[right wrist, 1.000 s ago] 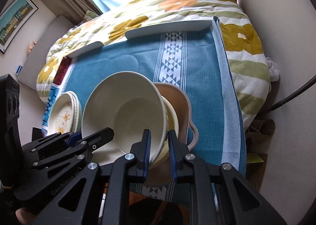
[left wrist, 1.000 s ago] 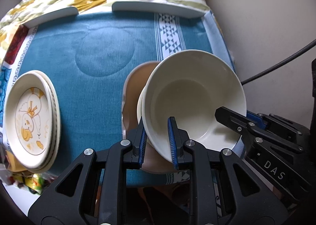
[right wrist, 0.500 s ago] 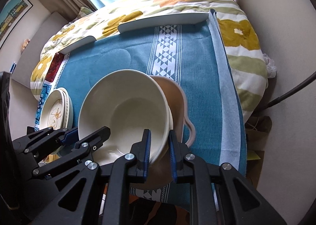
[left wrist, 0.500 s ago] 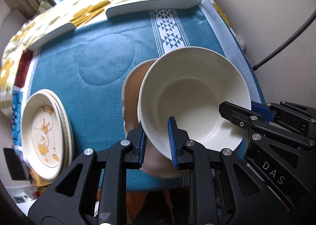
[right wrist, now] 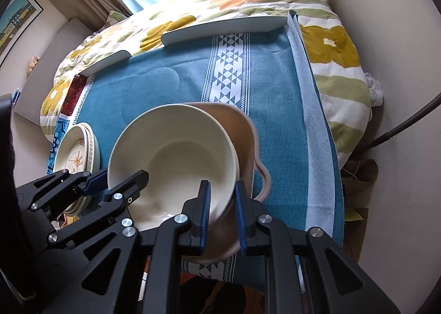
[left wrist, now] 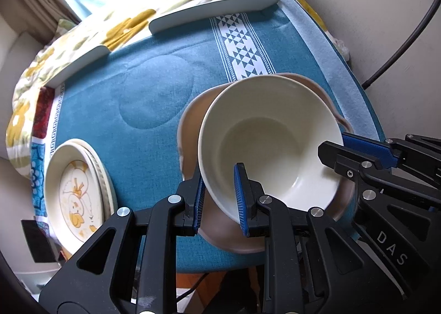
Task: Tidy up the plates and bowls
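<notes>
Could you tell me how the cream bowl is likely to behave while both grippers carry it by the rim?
The cream bowl looks rigid and glazed, so it may slip. The left gripper and right gripper each pinch only its rim, so it could tilt. It probably chips if knocked against the tan bowl.

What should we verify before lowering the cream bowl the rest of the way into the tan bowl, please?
1. Left gripper clamped on cream bowl rim: ok.
2. Right gripper clamped on opposite rim: ok.
3. Cream bowl level: not ok, tilted.
4. Cream bowl centred over tan bowl: cannot tell, looks offset.
5. Nothing lying inside the tan bowl: cannot tell, hidden.
6. Plate stack apart from the bowls: ok.
</notes>
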The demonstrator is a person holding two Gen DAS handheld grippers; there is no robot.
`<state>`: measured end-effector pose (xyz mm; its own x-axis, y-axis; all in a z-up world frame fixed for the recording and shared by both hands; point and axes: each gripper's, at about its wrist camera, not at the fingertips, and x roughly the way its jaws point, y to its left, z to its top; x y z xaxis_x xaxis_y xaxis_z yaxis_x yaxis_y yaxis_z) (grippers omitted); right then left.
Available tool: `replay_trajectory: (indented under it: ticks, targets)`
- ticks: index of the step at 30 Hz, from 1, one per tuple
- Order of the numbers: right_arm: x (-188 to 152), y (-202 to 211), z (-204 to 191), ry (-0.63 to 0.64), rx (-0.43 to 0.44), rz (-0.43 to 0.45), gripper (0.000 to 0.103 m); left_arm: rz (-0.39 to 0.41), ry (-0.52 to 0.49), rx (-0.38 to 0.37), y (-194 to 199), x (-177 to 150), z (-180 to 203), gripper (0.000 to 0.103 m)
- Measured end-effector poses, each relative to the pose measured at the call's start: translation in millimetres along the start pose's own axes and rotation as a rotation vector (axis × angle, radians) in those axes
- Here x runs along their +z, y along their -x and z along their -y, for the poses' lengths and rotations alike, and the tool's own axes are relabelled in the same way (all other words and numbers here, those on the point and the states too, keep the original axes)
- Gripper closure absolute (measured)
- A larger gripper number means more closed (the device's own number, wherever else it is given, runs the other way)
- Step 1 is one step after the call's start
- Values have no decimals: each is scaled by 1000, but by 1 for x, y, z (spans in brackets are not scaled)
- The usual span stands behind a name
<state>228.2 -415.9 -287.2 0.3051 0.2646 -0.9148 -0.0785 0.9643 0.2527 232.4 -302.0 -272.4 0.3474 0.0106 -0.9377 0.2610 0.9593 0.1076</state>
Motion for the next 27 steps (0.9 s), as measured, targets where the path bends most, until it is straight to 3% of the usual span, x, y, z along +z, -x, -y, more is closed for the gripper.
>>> replay_trajectory:
  ticks: [11,20,22,23,24,25,26,27]
  targets:
    - [1,9,1,-18,10,19,87,-5,28,-54,2,1,-12,85]
    - [5,46,9,-36,23,75,87,53,95,-80,41,5,-46,84]
    - [3,57,11,-35,48,104,87,64,110,-81,53,4,-56,72]
    - [2,62,12,-32,61,119,85,77,114,-76,59,2,-61,47]
    - [0,67,14,-28,74,134,72,105,118,-60,67,0,-67,15]
    - [-2,73,15,-21,91,150,46,144,118,-38,75,-2,-71,5]
    - [-3,78,16,-13,103,163,30,185,113,-18,83,-4,-74,0]
    - [-6,83,17,-2,115,182,7,215,104,-1,89,-7,-76,0]
